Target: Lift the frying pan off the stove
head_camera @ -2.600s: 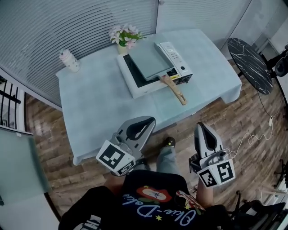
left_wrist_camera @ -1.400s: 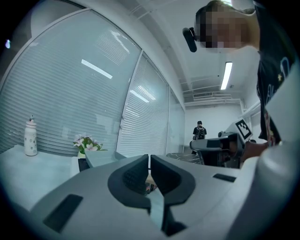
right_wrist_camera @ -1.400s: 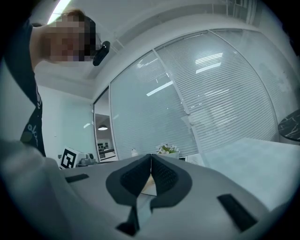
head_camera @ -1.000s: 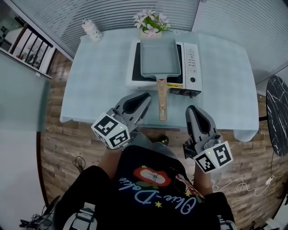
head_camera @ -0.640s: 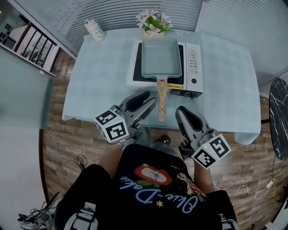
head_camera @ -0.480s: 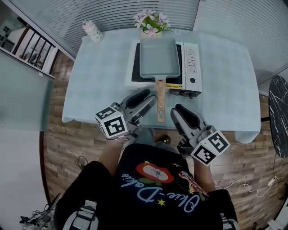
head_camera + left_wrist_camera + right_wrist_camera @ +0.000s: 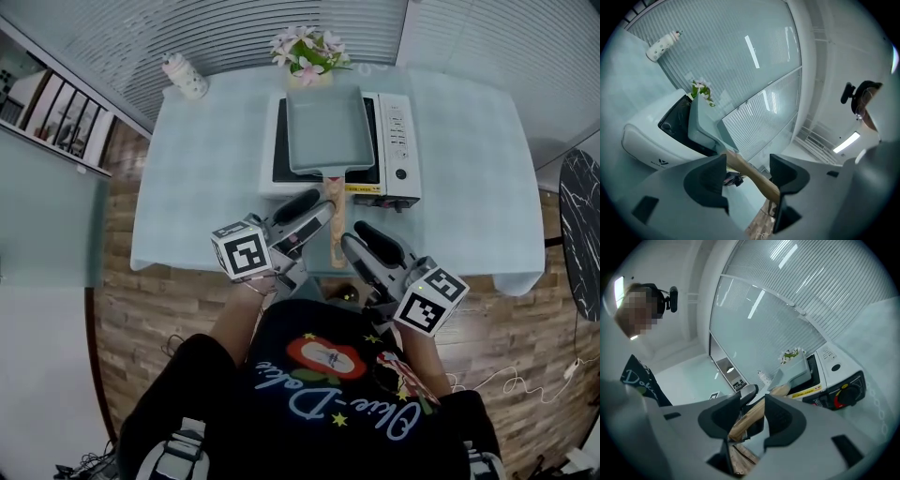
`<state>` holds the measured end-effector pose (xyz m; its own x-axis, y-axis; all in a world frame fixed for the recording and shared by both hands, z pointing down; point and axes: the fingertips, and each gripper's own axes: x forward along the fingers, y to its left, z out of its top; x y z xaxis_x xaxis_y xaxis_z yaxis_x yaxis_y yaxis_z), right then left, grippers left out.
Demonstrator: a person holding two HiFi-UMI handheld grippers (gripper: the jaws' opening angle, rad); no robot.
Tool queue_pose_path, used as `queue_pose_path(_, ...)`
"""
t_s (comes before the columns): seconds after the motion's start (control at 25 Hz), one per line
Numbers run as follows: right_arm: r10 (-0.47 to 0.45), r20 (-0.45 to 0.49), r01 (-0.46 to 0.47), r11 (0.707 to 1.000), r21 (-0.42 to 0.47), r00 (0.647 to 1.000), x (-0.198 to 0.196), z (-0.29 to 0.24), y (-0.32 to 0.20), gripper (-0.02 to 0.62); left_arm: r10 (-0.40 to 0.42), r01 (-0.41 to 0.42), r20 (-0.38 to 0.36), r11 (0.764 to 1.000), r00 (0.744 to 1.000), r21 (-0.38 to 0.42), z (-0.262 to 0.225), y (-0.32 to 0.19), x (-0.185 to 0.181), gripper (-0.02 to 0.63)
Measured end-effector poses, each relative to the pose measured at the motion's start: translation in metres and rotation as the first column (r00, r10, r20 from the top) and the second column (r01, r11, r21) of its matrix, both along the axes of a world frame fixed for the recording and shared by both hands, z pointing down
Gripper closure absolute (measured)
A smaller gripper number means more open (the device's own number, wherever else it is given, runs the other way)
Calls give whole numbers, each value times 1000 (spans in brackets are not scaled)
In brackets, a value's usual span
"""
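Note:
A grey rectangular frying pan (image 7: 323, 131) sits on the white tabletop stove (image 7: 401, 141), and its wooden handle (image 7: 335, 220) points toward me. My left gripper (image 7: 319, 214) is just left of the handle and my right gripper (image 7: 350, 244) just right of its end. The left gripper view shows the left gripper (image 7: 747, 164) with its jaws apart, having just been opening, and the handle (image 7: 752, 174) running between them. My right gripper (image 7: 752, 404) has also just been opening, and the handle (image 7: 747, 420) lies in its gap. Neither pair of pads presses on it.
The stove stands on a pale blue table (image 7: 206, 187). A pot of pink flowers (image 7: 305, 47) stands behind the pan, and a white bottle (image 7: 185, 77) at the far left corner. The stove's red knob (image 7: 841, 397) faces me. Wooden floor lies around the table.
Both grippers have come forward and inward from my lap to flank the pan's handle, one on each side. The pan has not moved on the stove.

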<state>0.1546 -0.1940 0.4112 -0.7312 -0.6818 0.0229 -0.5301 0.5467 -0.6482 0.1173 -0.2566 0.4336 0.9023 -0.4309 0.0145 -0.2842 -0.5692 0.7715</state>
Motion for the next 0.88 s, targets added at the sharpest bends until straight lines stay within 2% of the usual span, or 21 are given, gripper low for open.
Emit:
queue_pose_path(0.24, -11, 17, 12, 998, -66, 1000, -4, 16, -8, 416, 21, -26, -54, 995, 998, -95, 11, -8, 13, 311)
queue_pose_path(0.44, -29, 89, 40, 991, -126, 996, -11, 24, -10, 390, 39, -51, -86, 989, 996, -141, 18, -9, 20, 310)
queue_pose_path(0.72, -76, 130, 96, 984, -148, 989, -24, 25, -10, 383, 42, -85, -189, 971, 981, -225, 19, -11, 34, 304)
queue_pose_path(0.8, -97, 133, 117, 982, -150, 986, -28, 25, -10, 388, 50, -96, -205, 969, 977, -225, 18, -12, 38, 305)
queue_pose_path(0.88, -107, 133, 127, 980, -150, 985, -31, 24, -11, 388, 41, -98, -216, 961, 975, -259, 18, -13, 39, 305)
